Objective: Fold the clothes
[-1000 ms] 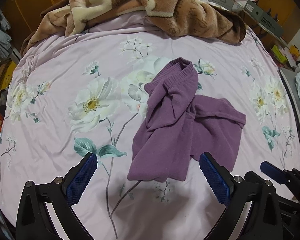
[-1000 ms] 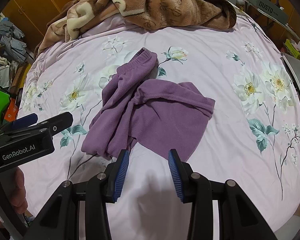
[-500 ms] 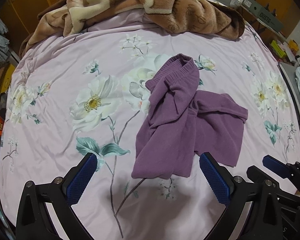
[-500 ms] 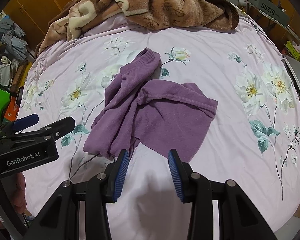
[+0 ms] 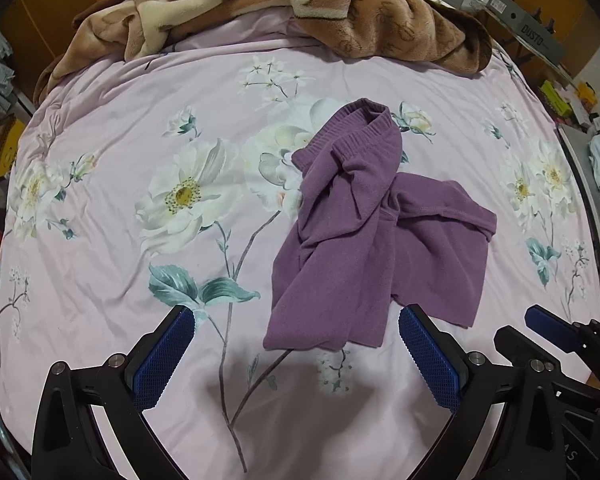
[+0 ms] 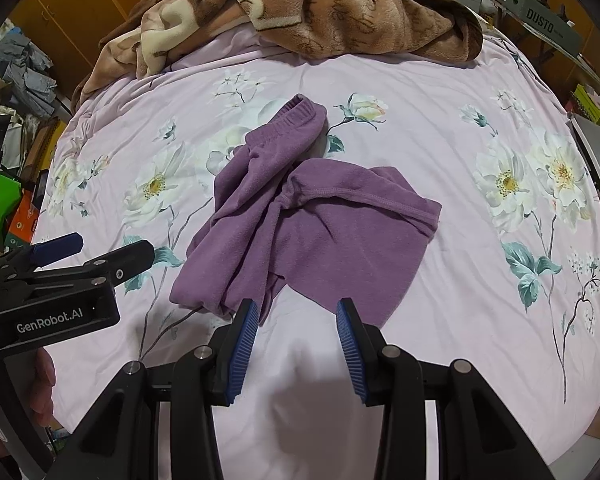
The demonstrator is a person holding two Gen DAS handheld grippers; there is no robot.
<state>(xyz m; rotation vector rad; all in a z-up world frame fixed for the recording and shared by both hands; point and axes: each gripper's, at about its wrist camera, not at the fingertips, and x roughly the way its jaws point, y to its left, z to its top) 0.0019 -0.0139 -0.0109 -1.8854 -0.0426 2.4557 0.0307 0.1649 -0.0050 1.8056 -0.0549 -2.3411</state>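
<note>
- Left tool (image 5: 296,354) and right tool (image 6: 296,344) point steeply down just short of the crumpled purple fleece garment (image 5: 364,240), jaws apart (both empty).
- Garment lies mid-bed on the pink floral bedsheet (image 5: 100,208); a brown plush blanket (image 5: 300,4) is heaped beyond it.

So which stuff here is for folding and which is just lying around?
For the folding:
- purple garment, crumpled on the floral bedsheet
- left gripper and right gripper, both open

Just lying about:
- brown blanket
- long grey box
- green bag
</note>
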